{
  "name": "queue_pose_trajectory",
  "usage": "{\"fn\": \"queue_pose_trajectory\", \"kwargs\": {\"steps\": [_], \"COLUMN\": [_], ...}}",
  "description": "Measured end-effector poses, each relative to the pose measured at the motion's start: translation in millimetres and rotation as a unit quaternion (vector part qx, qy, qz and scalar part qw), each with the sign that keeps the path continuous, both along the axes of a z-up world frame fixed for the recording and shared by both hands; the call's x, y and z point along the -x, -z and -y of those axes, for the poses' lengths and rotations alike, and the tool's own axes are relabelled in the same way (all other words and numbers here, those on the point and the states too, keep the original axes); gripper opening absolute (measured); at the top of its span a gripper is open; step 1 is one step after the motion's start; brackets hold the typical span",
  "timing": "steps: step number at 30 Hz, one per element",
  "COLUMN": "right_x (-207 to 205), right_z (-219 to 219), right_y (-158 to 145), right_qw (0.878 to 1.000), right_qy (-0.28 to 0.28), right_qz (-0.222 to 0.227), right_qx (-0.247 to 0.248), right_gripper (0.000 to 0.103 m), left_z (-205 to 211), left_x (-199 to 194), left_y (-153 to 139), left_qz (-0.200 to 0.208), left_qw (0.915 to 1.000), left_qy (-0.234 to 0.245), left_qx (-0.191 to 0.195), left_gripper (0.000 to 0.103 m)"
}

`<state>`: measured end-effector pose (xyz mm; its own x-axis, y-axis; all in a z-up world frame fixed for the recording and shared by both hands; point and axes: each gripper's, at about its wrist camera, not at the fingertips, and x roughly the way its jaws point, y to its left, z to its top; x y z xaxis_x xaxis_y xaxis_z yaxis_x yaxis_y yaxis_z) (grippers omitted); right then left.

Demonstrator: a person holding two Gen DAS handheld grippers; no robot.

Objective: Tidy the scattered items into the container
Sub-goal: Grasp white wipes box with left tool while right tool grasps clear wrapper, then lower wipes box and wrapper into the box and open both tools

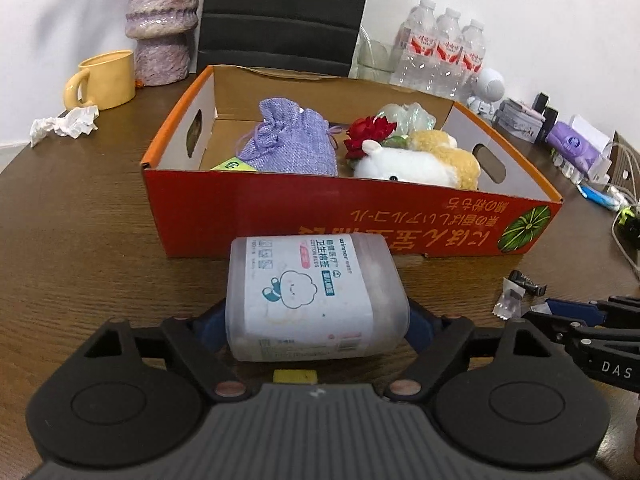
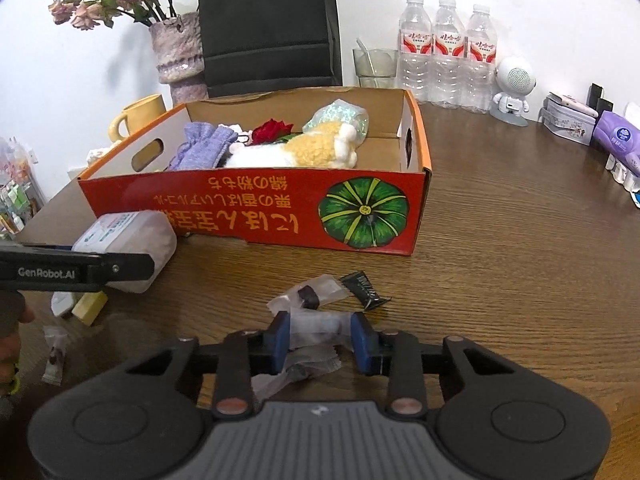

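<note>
The red cardboard box (image 1: 360,220) (image 2: 256,208) holds a purple drawstring pouch (image 1: 292,140), a red flower (image 1: 368,132) and a white-and-tan plush toy (image 1: 416,164). My left gripper (image 1: 316,320) is shut on a cotton bud tub (image 1: 312,296) (image 2: 128,240), just in front of the box's near wall. My right gripper (image 2: 320,340) has its blue pads on both sides of a clear snack wrapper (image 2: 316,328) on the table. More clear wrappers (image 2: 316,292) and a black sachet (image 2: 364,284) lie just beyond it.
A yellow mug (image 1: 104,80), a crumpled tissue (image 1: 64,124), a purple vase (image 1: 160,24) and water bottles (image 1: 444,52) stand behind the box. A yellow block (image 2: 90,306) and another wrapped snack (image 2: 54,360) lie at left. Tins and a tissue pack (image 2: 616,136) are at right.
</note>
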<state>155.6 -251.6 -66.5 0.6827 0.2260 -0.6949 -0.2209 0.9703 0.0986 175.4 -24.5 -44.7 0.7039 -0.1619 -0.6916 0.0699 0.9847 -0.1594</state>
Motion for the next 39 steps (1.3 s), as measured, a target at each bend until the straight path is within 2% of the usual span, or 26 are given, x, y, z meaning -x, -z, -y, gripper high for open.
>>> {"fn": "queue_pose_trajectory", "kwargs": {"steps": [7, 11, 16, 19, 22, 29, 32, 39], "right_x": [7.0, 11.1, 11.4, 0.7, -19.3, -90.4, -125.2, -180.9], "right_z": [2.8, 4.4, 8.0, 5.4, -0.1, -22.8, -36.4, -53.3], "right_y": [-8.8, -19.4, -51.0, -73.3, -88.8, -98.4, -84.6, -49.4], "right_qw": [1.000, 0.999, 0.996, 0.992, 0.989, 0.987, 0.991, 0.996], "right_qy": [-0.002, -0.009, -0.021, -0.024, -0.026, -0.031, -0.030, -0.021], "right_qz": [0.018, 0.030, 0.077, 0.118, 0.144, 0.153, 0.132, 0.090], "right_qx": [-0.010, -0.019, -0.033, -0.026, -0.023, -0.025, -0.002, -0.003], "right_gripper": [0.031, 0.031, 0.031, 0.031, 0.031, 0.031, 0.031, 0.031], "left_z": [-7.3, -15.6, -30.6, -33.7, -34.9, -31.3, -32.4, -32.5], "left_x": [13.9, 28.2, 44.4, 39.8, 19.0, -47.6, -75.8, -120.3], "left_y": [-6.7, -17.8, -59.9, -86.2, -99.3, -99.0, -86.4, -48.0], "left_qz": [0.022, 0.048, 0.114, 0.165, 0.190, 0.188, 0.166, 0.116], "left_qw": [0.9998, 0.9986, 0.9917, 0.9854, 0.9814, 0.9817, 0.9859, 0.9929], "left_qy": [-0.005, 0.011, 0.030, 0.019, 0.000, -0.015, -0.013, -0.021], "left_qx": [0.004, 0.019, 0.052, 0.039, 0.026, 0.029, 0.016, 0.010], "left_gripper": [0.083, 0.083, 0.084, 0.084, 0.084, 0.084, 0.084, 0.084]}}
